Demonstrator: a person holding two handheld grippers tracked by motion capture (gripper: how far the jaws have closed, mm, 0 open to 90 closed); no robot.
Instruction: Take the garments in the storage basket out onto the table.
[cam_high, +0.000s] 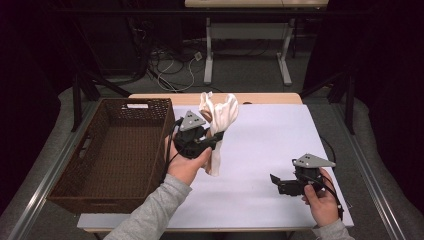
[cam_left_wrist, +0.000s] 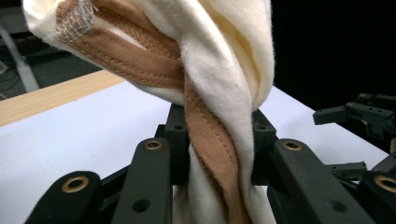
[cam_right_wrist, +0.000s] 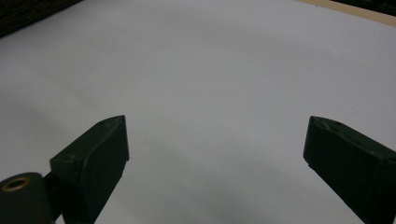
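Cream cloth (cam_high: 218, 120) clamped in left claw (cam_high: 216, 136); right claw (cam_high: 276, 181) apart, empty.

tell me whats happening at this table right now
A person holds a gripper in each hand. The left gripper is shut on a cream cloth with a brown hem, bunched and lifted off the white table, just right of the brown wicker basket. The right gripper hovers open over bare table nearer the person, holding nothing. The basket looks empty, so the cloth may be headed there.
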